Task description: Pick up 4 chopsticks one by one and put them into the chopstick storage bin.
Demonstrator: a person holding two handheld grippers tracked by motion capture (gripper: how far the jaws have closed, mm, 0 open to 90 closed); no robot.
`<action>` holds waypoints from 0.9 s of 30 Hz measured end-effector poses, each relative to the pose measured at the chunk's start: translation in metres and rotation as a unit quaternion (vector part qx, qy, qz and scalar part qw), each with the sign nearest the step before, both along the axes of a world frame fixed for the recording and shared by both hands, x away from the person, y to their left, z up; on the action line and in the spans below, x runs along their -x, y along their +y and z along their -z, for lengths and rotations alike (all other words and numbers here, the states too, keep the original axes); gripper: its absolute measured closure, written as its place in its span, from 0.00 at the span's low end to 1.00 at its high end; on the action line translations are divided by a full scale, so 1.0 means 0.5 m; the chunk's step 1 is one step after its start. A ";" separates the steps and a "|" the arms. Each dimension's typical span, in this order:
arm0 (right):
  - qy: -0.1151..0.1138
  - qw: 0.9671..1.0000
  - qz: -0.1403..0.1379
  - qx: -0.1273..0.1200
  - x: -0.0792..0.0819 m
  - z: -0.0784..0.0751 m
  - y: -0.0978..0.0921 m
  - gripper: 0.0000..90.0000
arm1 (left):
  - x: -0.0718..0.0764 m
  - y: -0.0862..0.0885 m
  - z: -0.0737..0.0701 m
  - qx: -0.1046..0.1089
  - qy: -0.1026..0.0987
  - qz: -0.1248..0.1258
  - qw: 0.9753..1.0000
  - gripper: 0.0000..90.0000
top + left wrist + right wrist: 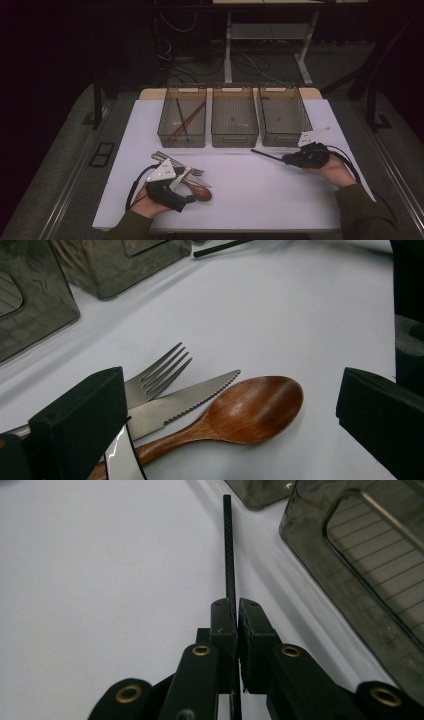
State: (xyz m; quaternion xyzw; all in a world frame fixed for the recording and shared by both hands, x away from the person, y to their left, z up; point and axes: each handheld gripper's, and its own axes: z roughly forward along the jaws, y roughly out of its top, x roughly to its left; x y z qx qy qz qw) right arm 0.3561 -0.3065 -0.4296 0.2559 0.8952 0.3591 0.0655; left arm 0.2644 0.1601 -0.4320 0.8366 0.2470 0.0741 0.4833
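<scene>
A wooden spoon, a serrated knife and a fork lie piled on the white table at the front left. My left gripper is down at that pile, open, its jaws standing wide either side of the spoon without touching it. At the right, my right gripper is shut on a thin black chopstick that points left, just above the table. In the right gripper view the chopstick runs straight out from between the closed jaws of my right gripper.
Three see-through grey bins stand in a row at the back of the table: the left bin holds a brown and a black chopstick, beside it the middle bin and the right bin. Dark floor surrounds the table.
</scene>
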 end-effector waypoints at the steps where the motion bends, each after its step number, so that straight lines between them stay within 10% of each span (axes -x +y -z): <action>1: -0.001 1.000 -0.001 -0.001 0.001 -0.003 -0.001 0.95 | 0.000 0.000 0.000 0.000 0.000 0.000 1.000 0.00; 27: -0.010 0.997 0.001 -0.074 -0.001 -0.078 0.047 0.95 | -0.006 0.013 0.008 -0.002 0.005 -0.007 1.000 0.00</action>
